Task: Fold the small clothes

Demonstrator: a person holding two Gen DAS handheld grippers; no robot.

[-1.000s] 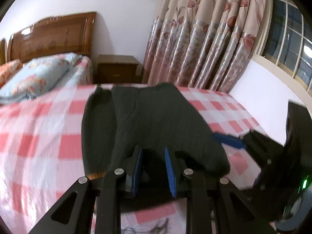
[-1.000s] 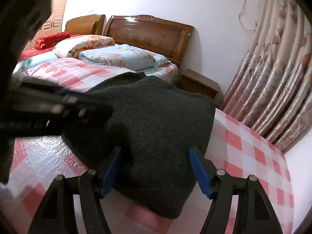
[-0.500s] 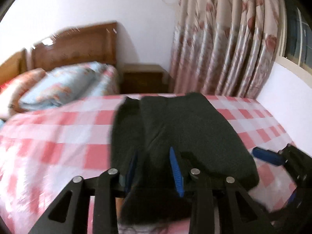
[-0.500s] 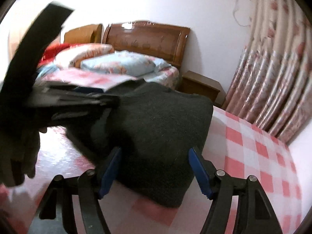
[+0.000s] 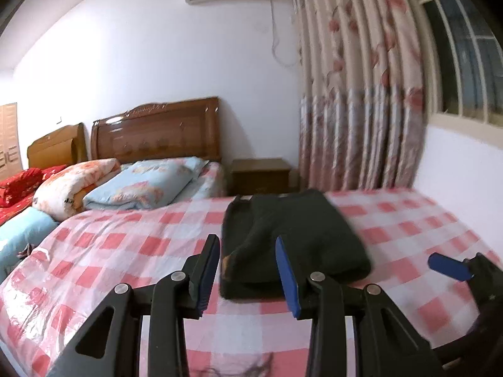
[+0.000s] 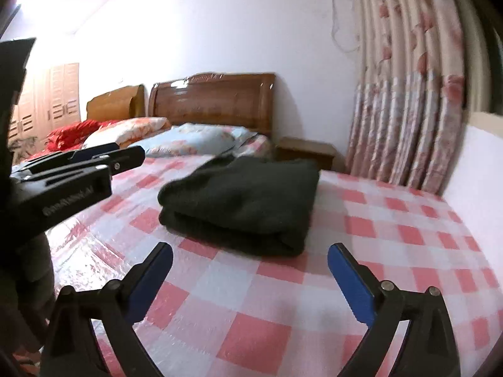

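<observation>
A dark folded garment (image 5: 298, 229) lies as a thick flat bundle on the pink-checked bed cover (image 5: 125, 251). My left gripper (image 5: 246, 242) hovers just short of the garment's near edge, jaws apart, nothing pinched between the blue pads. In the right wrist view the garment (image 6: 245, 201) rests in the middle of the cover (image 6: 377, 235). My right gripper (image 6: 250, 251) stands wide open in front of it, clear of the cloth. The left gripper (image 6: 94, 163) juts in from the left there. One blue fingertip (image 5: 446, 265) of the right gripper shows at the right of the left wrist view.
Pillows and rolled quilts (image 5: 138, 188) lie at the wooden headboard (image 5: 157, 132). A brown nightstand (image 5: 261, 174) stands beside floral curtains (image 5: 361, 94). A white wall (image 5: 465, 172) borders the bed on the right. Checked cover surrounds the garment.
The left gripper has let go of the garment's edge, opened wider and drawn back and up. The right gripper has also backed away; the garment now lies beyond both.
</observation>
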